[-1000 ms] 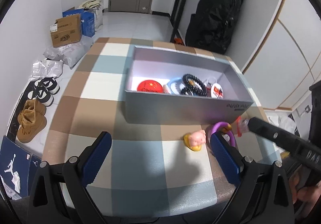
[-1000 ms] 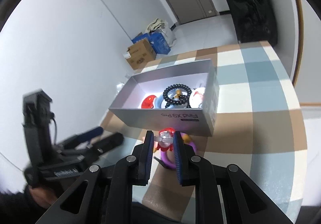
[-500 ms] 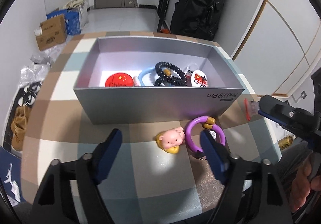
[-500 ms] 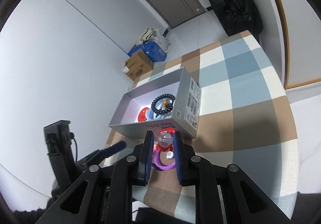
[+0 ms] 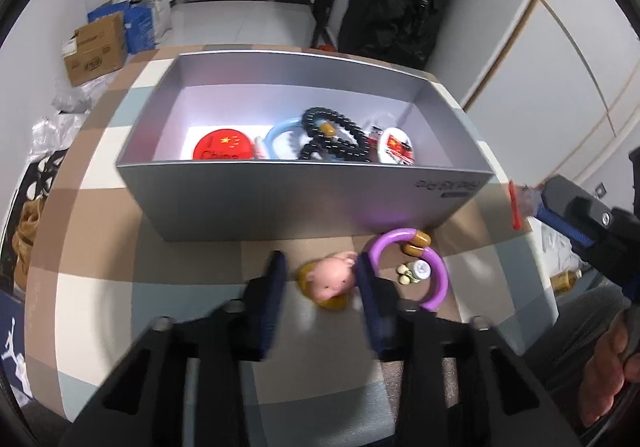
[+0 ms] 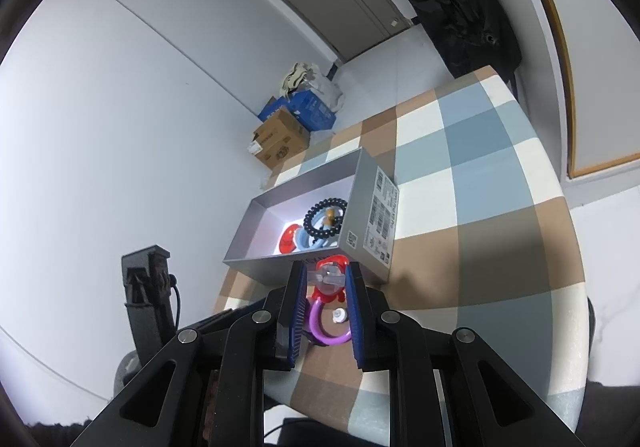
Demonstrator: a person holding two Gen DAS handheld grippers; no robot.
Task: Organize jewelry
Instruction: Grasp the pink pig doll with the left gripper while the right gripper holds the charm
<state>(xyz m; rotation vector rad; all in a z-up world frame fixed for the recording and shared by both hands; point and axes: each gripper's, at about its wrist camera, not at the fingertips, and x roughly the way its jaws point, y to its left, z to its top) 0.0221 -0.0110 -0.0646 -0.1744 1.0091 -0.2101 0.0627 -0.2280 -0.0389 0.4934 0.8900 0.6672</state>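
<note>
left gripper: fingers have just been closing around the pig charm; right finger at its side, a gap on the left, no pinch yet
right gripper: fingers nearly closed, clamped on a red-and-clear charm, held off the bench
pig charm: on bench, just near of the grey box
purple bracelet: on bench, just right of pig
box contents: black bead bracelet, red badge, other pieces
</note>
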